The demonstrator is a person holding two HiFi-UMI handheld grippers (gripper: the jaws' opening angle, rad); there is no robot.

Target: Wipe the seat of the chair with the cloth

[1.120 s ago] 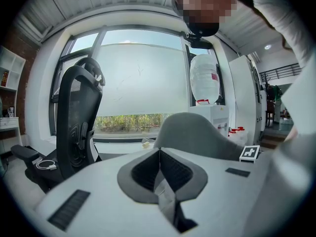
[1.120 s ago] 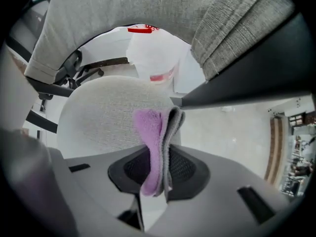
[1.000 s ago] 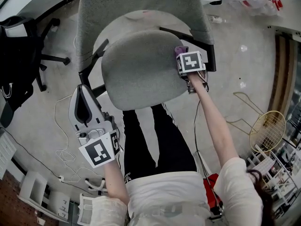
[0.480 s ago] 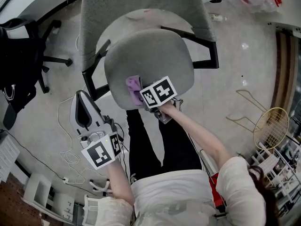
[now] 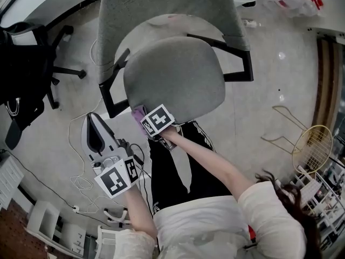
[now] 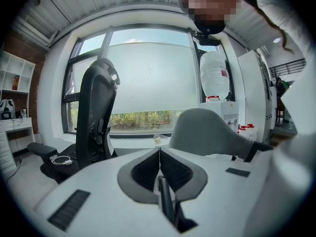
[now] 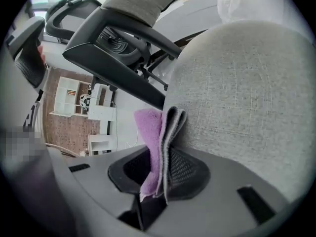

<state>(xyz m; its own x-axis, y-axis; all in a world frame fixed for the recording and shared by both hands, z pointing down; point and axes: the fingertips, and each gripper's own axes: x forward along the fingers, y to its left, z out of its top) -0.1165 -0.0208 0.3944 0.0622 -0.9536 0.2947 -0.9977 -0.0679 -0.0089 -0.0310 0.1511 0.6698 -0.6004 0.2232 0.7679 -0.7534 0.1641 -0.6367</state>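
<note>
The grey fabric seat [image 5: 175, 80] of the office chair fills the middle of the head view and the right half of the right gripper view, where the seat [image 7: 247, 98] sits close to the lens. My right gripper [image 5: 141, 117] is at the seat's front left edge, shut on a folded purple cloth [image 7: 160, 144]; the cloth [image 5: 137, 112] peeks out beside the marker cube. My left gripper [image 5: 96, 136] hangs lower left, off the chair, over the floor. Its jaws are shut with nothing between them [image 6: 159, 174].
The chair's black armrests [image 5: 116, 82] flank the seat, and its grey backrest [image 5: 161, 9] rises behind. A black office chair [image 5: 27, 63] stands at far left. White cables [image 5: 75, 171] lie on the floor near my left gripper. A racket [image 5: 307, 147] lies at right.
My right gripper has swept the cloth from the seat's right rear edge, across the front, to its front left edge. The left gripper has barely moved.
</note>
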